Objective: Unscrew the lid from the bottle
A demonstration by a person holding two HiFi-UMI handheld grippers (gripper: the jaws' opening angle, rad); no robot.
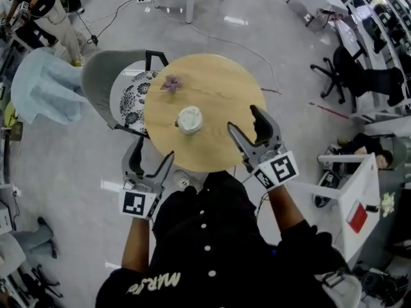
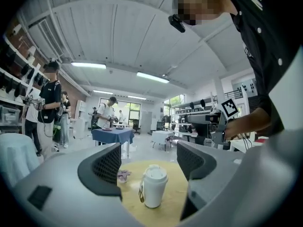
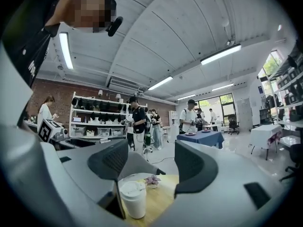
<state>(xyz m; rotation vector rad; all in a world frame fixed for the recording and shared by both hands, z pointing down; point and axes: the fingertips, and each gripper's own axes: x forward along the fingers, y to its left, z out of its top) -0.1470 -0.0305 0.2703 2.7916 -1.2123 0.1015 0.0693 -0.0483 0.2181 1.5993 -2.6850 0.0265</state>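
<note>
Two grippers, both with jaws apart and empty, sit near the lower edge of the round table [image 1: 212,69]. At lower left, the left gripper [image 1: 153,151] points toward the white bottle [image 1: 190,120], which stands upright at the frame's centre with its lid [image 2: 155,172] on. To the right, the right gripper [image 1: 243,119] hovers over the tabletop, near the bottle but clear of it. By my reading nothing is done yet: gripping the body and twisting the lid off both remain.

The only writing I can read from here is white print [image 1: 154,281] on the person's black buttoned shirt [image 1: 218,236], upside down in my head view. It begins "MAR"; the remaining letters are too distorted to read.
</note>
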